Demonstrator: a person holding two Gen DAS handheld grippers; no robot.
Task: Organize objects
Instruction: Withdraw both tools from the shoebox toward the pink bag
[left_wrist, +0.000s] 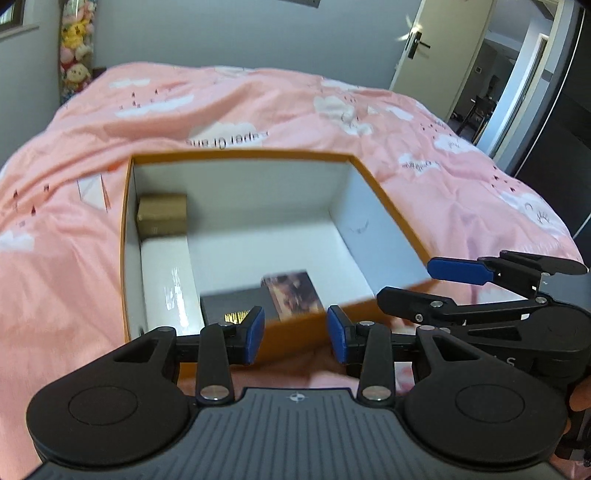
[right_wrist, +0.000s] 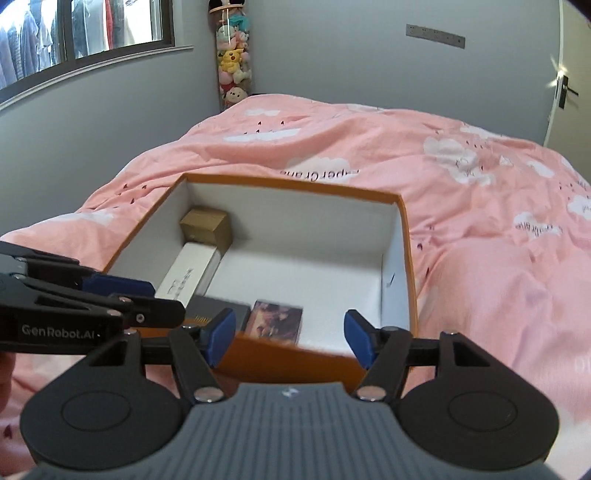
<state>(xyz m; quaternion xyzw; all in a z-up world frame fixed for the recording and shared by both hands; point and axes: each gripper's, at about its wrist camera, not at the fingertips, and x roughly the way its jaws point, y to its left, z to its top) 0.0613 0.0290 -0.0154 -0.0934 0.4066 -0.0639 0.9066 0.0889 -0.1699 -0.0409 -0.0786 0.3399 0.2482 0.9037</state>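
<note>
Orange box sits on pink bedding. Items packed tight along left wall to save room: brown carton, white box, dark box, picture card. Left gripper & right gripper both open, empty, above near rim.

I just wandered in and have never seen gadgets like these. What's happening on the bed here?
A person is tidying small items into an orange box that sits open on a pink duvet. They hold a two-finger gripper in each hand. Both the left gripper and the right gripper hover over the box's near edge, open and empty. Inside already lie a brown carton, a long white box, a dark box and a picture-printed pack.
</note>
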